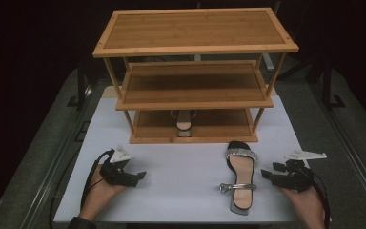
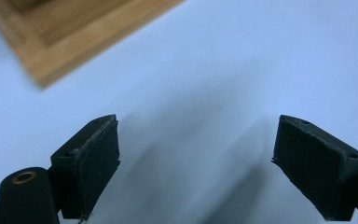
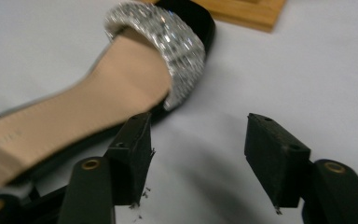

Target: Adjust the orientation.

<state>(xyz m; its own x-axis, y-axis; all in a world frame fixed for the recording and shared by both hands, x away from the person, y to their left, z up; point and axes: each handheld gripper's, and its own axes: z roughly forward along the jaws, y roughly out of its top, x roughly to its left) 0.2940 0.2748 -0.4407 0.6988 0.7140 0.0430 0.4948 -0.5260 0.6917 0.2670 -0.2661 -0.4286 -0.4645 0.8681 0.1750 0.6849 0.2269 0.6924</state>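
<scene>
**Inspector A:** We find one sandal (image 1: 240,177) lying flat near the surface's (image 1: 181,167) front edge, right of centre, toe toward the rack (image 1: 195,86), its jewelled strap (image 1: 241,155) at the far end and the ankle strap (image 1: 237,187) across the heel. Its mate (image 1: 184,123) sits on the rack's bottom shelf, about mid-width. We judge the work in hand to be shelving this second sandal.

**Inspector B:** Agreed. The right tongs (image 1: 267,174) rest just beside the sandal's right edge, jaws apart with nothing between them. In the right gripper view one pad (image 3: 137,154) stands close against the sole's rim; we cannot tell whether it touches.

**Inspector A:** The left tongs (image 1: 142,175) sit near the surface's front-left corner, well apart from the sandal, jaws wide and empty over bare surface (image 2: 214,70).

**Inspector B:** On method, we advise closing the right tongs across the sole's side at mid-length, below the insole, clear of the jewelled strap, which would likely give way or slip. Lift level, then carry it toe-first beside its mate.

**Inspector A:** On pose: both hands enter from the front edge, resting low. The right hand (image 1: 307,202) angles its tongs inward toward the sandal; the left hand (image 1: 97,193) points its tongs toward the centre.
</scene>
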